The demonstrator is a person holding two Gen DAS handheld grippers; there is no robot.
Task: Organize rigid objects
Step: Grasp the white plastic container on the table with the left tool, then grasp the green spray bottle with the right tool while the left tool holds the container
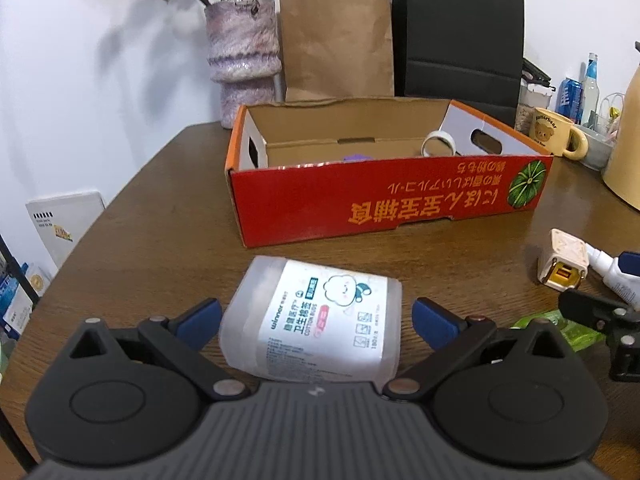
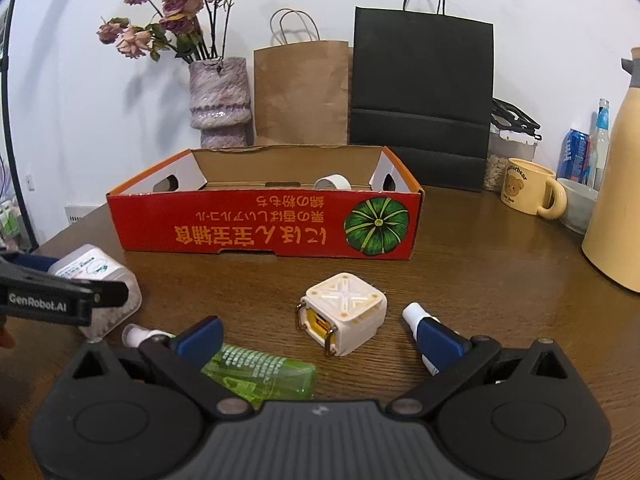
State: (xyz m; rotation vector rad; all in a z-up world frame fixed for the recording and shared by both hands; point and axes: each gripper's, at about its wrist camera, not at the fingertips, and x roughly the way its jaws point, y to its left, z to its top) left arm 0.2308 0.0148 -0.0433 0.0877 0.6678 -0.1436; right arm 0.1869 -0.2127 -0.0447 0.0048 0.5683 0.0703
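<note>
A translucent cotton-bud box [image 1: 316,320] with a white label lies on its side on the brown table. My left gripper [image 1: 316,322] is open around it, one blue pad on each side. My right gripper [image 2: 320,338] is open and holds nothing. A green bottle [image 2: 260,372] lies by its left finger. A white cube-shaped gadget [image 2: 342,320] sits just ahead, and a white tube [image 2: 414,316] lies by its right finger. The red cardboard box [image 1: 392,200] [image 2: 264,224] stands open behind them. Inside are a white tape roll [image 1: 439,143] [image 2: 332,182] and something purple [image 1: 356,157].
Behind the box stand a vase of dried roses [image 2: 220,100], a brown paper bag [image 2: 302,92] and a black bag [image 2: 422,92]. A yellow mug [image 2: 528,192], a bowl [image 2: 578,204], a blue can [image 2: 576,156] and a cream jug [image 2: 616,184] crowd the right. The table's edge curves off at the left [image 1: 132,184].
</note>
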